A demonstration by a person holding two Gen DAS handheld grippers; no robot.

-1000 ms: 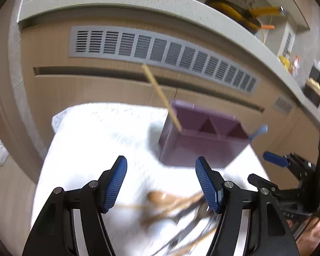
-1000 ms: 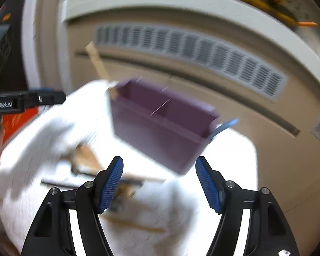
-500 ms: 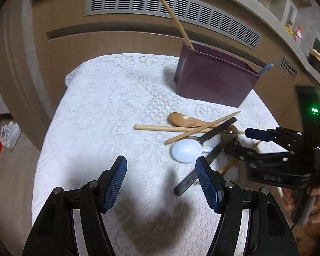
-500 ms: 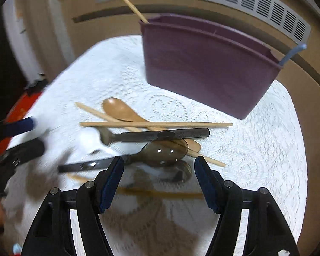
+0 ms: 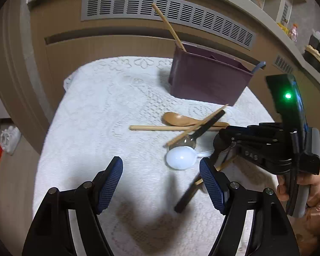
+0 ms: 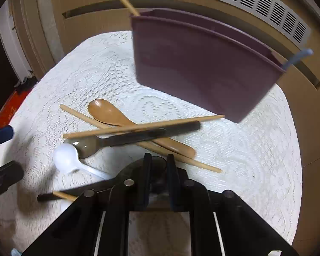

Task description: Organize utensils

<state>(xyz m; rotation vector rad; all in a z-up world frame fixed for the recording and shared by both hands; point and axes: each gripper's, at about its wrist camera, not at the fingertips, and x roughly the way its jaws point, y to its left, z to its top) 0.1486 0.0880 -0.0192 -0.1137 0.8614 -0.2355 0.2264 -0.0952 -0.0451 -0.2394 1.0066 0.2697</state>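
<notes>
A purple organizer bin (image 5: pixel 209 79) (image 6: pixel 200 68) stands at the back of the white lace cloth, holding a chopstick (image 5: pixel 168 26) and a blue-handled utensil (image 5: pixel 259 66). In front lies a pile: wooden spoon (image 6: pixel 117 115), chopsticks (image 6: pixel 143 127), a dark-handled metal spoon (image 6: pixel 128 138), a white plastic spoon (image 5: pixel 181 159) (image 6: pixel 68 160). My left gripper (image 5: pixel 161 184) is open and empty, short of the pile. My right gripper (image 6: pixel 159 166) (image 5: pixel 218 140) is closed on a dark smoky spoon whose black handle (image 6: pixel 53 196) (image 5: pixel 187 196) sticks out left.
A wooden cabinet front with a grey vent grille (image 5: pixel 166 10) rises right behind the cloth-covered table (image 5: pixel 91 115). A countertop with kitchen items (image 5: pixel 313 47) runs above. The floor at left holds white shoes (image 5: pixel 9 138) and something red.
My right gripper dropped onto the pile and closed its fingers on the dark spoon's bowl. The left gripper drew back a little and stays open.
</notes>
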